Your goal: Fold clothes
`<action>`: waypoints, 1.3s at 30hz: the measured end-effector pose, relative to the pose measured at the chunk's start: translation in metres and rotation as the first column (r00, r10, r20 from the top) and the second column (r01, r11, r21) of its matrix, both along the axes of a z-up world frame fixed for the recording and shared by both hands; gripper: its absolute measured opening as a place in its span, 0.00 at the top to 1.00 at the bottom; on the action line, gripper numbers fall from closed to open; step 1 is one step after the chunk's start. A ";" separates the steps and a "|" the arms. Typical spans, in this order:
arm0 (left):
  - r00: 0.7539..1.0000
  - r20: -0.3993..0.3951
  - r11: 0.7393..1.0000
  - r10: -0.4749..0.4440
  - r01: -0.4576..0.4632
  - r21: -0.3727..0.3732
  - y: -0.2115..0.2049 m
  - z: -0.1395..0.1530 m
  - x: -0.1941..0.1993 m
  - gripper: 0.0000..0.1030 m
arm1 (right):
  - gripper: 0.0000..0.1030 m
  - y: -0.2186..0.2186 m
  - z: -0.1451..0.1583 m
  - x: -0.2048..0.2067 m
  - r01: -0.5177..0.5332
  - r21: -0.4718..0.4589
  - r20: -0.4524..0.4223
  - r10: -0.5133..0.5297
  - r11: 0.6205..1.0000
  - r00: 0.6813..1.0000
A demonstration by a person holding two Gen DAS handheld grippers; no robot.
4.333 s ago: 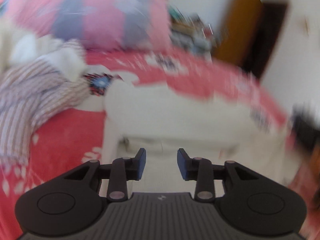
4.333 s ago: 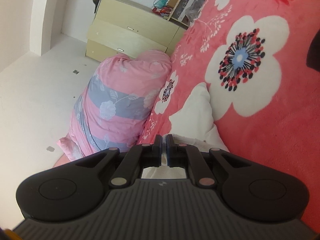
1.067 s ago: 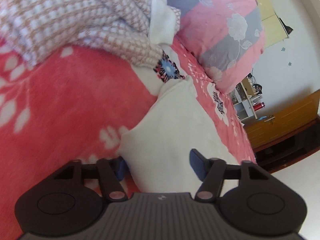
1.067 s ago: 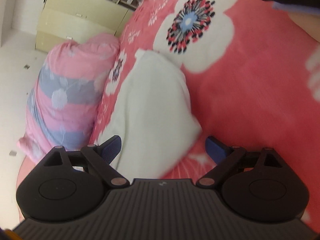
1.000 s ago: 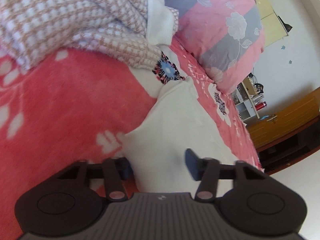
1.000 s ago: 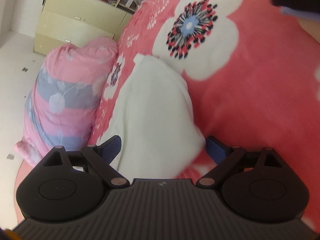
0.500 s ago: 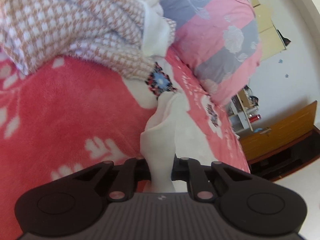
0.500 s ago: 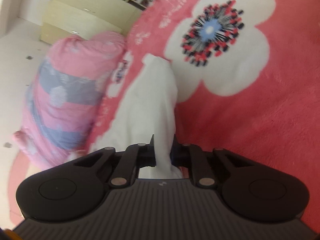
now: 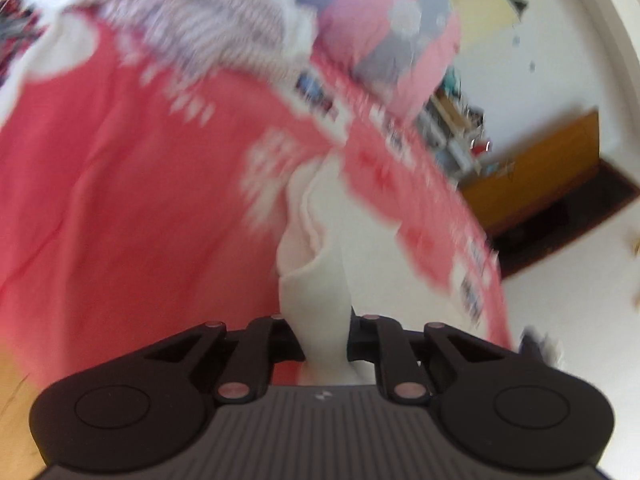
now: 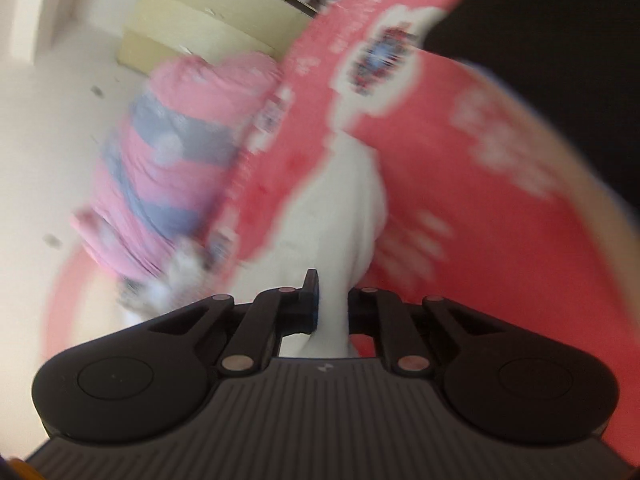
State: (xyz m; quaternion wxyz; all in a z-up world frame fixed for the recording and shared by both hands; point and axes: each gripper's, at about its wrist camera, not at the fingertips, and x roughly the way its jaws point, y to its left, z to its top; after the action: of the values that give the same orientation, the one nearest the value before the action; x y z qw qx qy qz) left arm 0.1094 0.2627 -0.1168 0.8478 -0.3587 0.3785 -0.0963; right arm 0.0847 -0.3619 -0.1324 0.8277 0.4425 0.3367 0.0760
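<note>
Left wrist view: blurred; left gripper (image 9: 324,340) pinches a bunched edge of the white garment (image 9: 316,280), cloth pressed between both pads.
Left jaws: have just eased slightly wider, cloth between them.
Right wrist view: blurred; right gripper (image 10: 330,312) clamped on another bunched edge of the white garment (image 10: 344,208).
Garment place: lifted at both gripped ends, the rest trailing onto the red floral blanket (image 9: 120,200) on the bed.
Beyond: checked clothes pile (image 9: 208,28) at far end of blanket; pink-and-grey quilt bundle (image 10: 172,152) beside bed edge; pale yellow drawer cabinet (image 10: 208,24) against wall.
</note>
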 end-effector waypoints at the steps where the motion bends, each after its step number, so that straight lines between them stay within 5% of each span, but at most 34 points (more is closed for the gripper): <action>1: 1.000 0.006 0.999 0.003 -0.004 0.046 0.000 -0.007 -0.010 0.77 | 0.89 -0.001 -0.010 -0.009 0.001 -0.005 -0.025 -0.001 1.000 1.000; 5: 0.995 0.080 0.985 0.058 -0.070 0.157 0.009 -0.003 -0.045 0.57 | 0.83 -0.002 -0.022 -0.037 0.031 -0.019 -0.013 -0.031 0.999 0.999; 7: 0.991 0.099 0.972 0.095 -0.114 0.207 0.013 0.003 -0.060 0.39 | 0.75 0.003 -0.010 -0.047 0.029 -0.092 0.013 -0.028 0.995 1.000; 9: 0.985 0.117 0.950 0.127 -0.155 0.270 0.015 0.010 -0.073 0.37 | 0.64 0.014 0.005 -0.055 0.016 -0.213 0.028 -0.010 0.977 1.000; 11: 0.984 0.124 0.928 0.127 -0.162 0.336 0.012 0.016 -0.081 0.33 | 0.49 0.028 0.020 -0.065 0.016 -0.361 0.047 0.001 0.933 0.999; 15: 0.982 0.138 0.887 0.130 -0.177 0.427 -0.004 0.024 -0.100 0.12 | 0.13 0.059 0.045 -0.084 0.034 -0.619 0.103 0.038 0.784 0.994; 19: 0.983 0.130 0.887 0.131 -0.174 0.428 -0.017 0.028 -0.111 0.04 | 0.02 0.073 0.059 -0.094 0.057 -0.705 0.158 0.078 0.707 0.984; 27: 0.976 0.209 0.922 0.067 -0.140 0.361 -0.036 0.042 -0.120 0.00 | 0.01 0.086 0.074 -0.105 0.160 -0.689 0.255 0.030 0.707 0.966; 32: 0.981 0.190 0.911 0.049 -0.122 0.393 -0.047 0.044 -0.115 0.00 | 0.01 0.106 0.075 -0.118 0.172 -0.748 0.304 0.100 0.641 0.948; 36: 0.983 0.179 0.916 0.040 -0.108 0.386 -0.049 0.039 -0.113 0.00 | 0.01 0.107 0.073 -0.124 0.155 -0.723 0.320 0.127 0.674 0.939; 39: 0.985 0.168 0.922 0.043 -0.104 0.373 -0.048 0.036 -0.109 0.00 | 0.01 0.106 0.076 -0.127 0.162 -0.732 0.335 0.143 0.661 0.931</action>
State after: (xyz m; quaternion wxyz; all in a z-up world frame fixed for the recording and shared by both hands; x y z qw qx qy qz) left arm 0.0004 0.2145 -0.0810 0.9314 -0.1927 0.3085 -0.0169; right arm -0.0426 -0.2557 -0.0568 0.9835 0.0420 0.1760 0.0067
